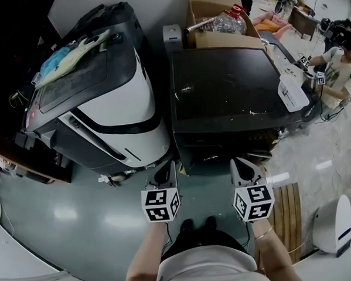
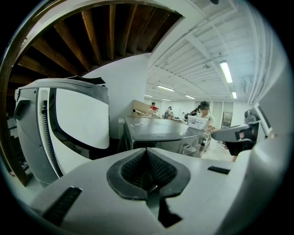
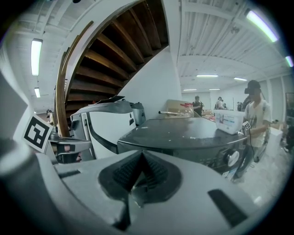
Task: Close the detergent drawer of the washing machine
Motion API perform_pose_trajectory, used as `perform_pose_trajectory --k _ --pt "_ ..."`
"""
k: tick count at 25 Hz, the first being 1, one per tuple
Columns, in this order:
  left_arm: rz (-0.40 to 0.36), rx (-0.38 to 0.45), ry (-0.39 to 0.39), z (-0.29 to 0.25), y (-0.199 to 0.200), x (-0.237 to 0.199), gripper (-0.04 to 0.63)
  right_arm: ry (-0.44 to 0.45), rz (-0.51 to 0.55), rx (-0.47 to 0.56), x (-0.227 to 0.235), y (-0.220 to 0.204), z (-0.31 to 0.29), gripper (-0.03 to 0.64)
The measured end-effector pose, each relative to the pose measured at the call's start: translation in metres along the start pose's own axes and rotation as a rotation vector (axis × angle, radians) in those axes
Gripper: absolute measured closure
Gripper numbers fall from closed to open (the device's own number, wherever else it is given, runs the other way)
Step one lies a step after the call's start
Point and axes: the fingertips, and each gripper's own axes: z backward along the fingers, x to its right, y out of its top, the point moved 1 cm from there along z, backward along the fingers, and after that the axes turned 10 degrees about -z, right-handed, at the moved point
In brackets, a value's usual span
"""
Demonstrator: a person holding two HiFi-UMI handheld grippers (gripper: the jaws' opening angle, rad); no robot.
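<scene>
A dark washing machine (image 1: 226, 93) stands straight ahead, with a white and grey one (image 1: 97, 106) to its left. From the dark machine's front a small light part (image 1: 262, 154) juts out; it looks like the detergent drawer (image 2: 190, 149) pulled out. My left gripper (image 1: 165, 170) and right gripper (image 1: 242, 164) hover side by side just in front of that machine, touching nothing. The left gripper's (image 2: 147, 151) pads meet, with nothing between them. The right gripper (image 3: 141, 153) is shut and empty as well. The machine's dial (image 3: 232, 158) shows on its front.
A white tub (image 1: 293, 92) sits on the dark machine's right top edge. Behind is a cardboard box (image 1: 206, 6) with plastic bottles. A person (image 1: 339, 64) works at the far right. A wooden grate (image 1: 288, 213) and a white appliance (image 1: 335, 225) are on the floor at right.
</scene>
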Motion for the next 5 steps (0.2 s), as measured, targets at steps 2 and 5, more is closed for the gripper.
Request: perform_pose_trajectory --k 2,5 --pt "0.0 -0.001 -0.001 0.0 -0.0009 0.0 0.6 0.0 0.001 -0.001 0.0 -0.0003 -0.0003 0.615" --pt "0.001 -0.003 -0.004 0.0005 -0.002 0.0002 0.6 -0.001 0.001 -0.004 -0.0005 -0.0012 -0.0005 0.615"
